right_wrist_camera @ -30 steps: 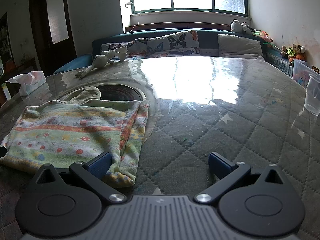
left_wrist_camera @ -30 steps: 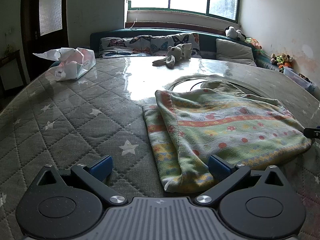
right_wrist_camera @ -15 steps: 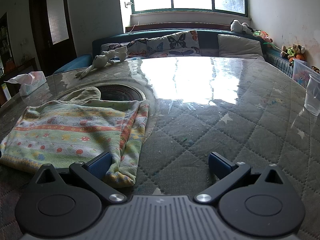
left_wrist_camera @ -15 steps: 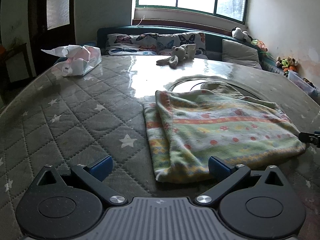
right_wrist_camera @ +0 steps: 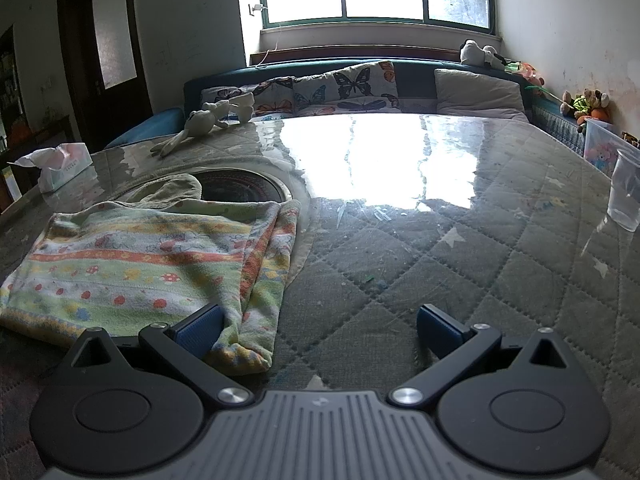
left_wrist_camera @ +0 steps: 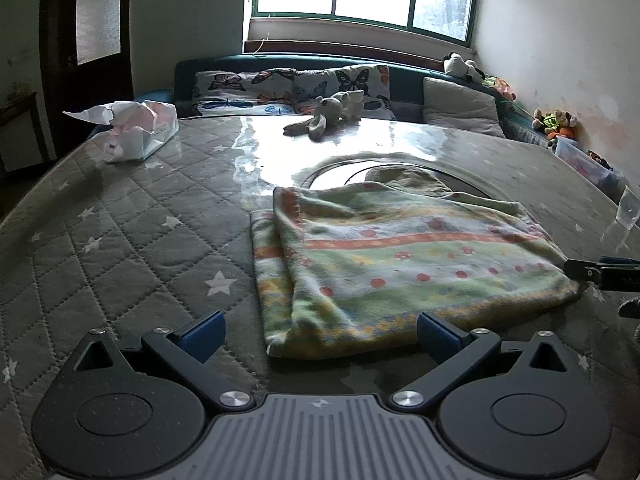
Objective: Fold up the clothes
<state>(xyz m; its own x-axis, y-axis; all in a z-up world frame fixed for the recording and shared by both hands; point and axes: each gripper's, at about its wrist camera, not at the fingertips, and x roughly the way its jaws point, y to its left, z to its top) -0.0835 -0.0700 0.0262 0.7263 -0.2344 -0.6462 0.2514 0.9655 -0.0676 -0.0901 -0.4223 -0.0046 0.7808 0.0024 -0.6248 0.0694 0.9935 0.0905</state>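
**Around the worktop**

A tissue box [left_wrist_camera: 138,136] sits at the far left of the quilted, star-patterned worktop [left_wrist_camera: 120,248]. A plush rabbit [left_wrist_camera: 326,114] lies near the butterfly cushions [left_wrist_camera: 288,90]. A clear plastic cup [right_wrist_camera: 626,190] stands at the right edge.

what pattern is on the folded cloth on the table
Pastel green, yellow and white bands with orange stripes, red dots and mushrooms on the cloth; clearest in the right wrist view.

My left gripper [left_wrist_camera: 320,330] hangs with jaws wide apart just short of the folded patterned garment [left_wrist_camera: 404,264] on the quilted table [left_wrist_camera: 120,248]. A tissue pack [left_wrist_camera: 136,132] sits far left, a plush rabbit [left_wrist_camera: 328,118] beyond.
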